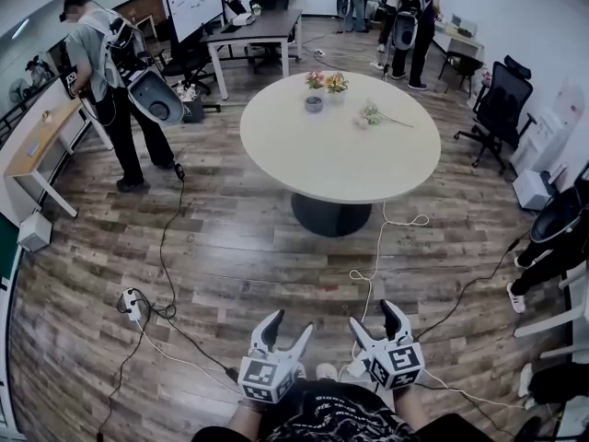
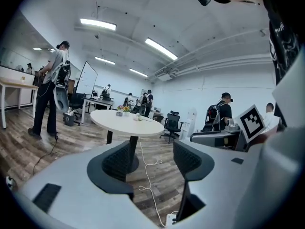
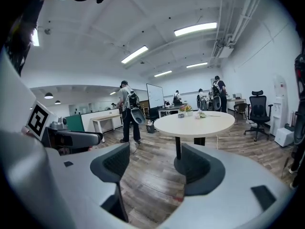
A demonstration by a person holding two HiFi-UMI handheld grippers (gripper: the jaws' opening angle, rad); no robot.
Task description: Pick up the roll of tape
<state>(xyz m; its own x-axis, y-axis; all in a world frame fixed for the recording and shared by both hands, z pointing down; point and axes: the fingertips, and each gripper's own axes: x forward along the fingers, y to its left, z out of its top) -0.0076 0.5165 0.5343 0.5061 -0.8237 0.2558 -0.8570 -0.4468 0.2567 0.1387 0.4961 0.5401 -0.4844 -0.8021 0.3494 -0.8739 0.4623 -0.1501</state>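
I make out no roll of tape in any view. A round white table (image 1: pixel 340 159) stands ahead in the middle of the room, with a small pot of flowers (image 1: pixel 324 86) and a loose sprig (image 1: pixel 373 115) at its far side. My left gripper (image 1: pixel 290 325) and right gripper (image 1: pixel 373 318) are held low near my body, side by side, well short of the table. Both stand open with nothing between the jaws. The left gripper (image 2: pixel 151 159) and the right gripper (image 3: pixel 156 163) both look toward the table (image 2: pixel 126 120) (image 3: pixel 195 120) over bare wooden floor.
A person with a backpack rig (image 1: pixel 120 90) stands at the left by a desk. Cables (image 1: pixel 368 270) and a power strip (image 1: pixel 132 304) lie on the floor between me and the table. A black office chair (image 1: pixel 497 109) is at the right; people stand at the back.
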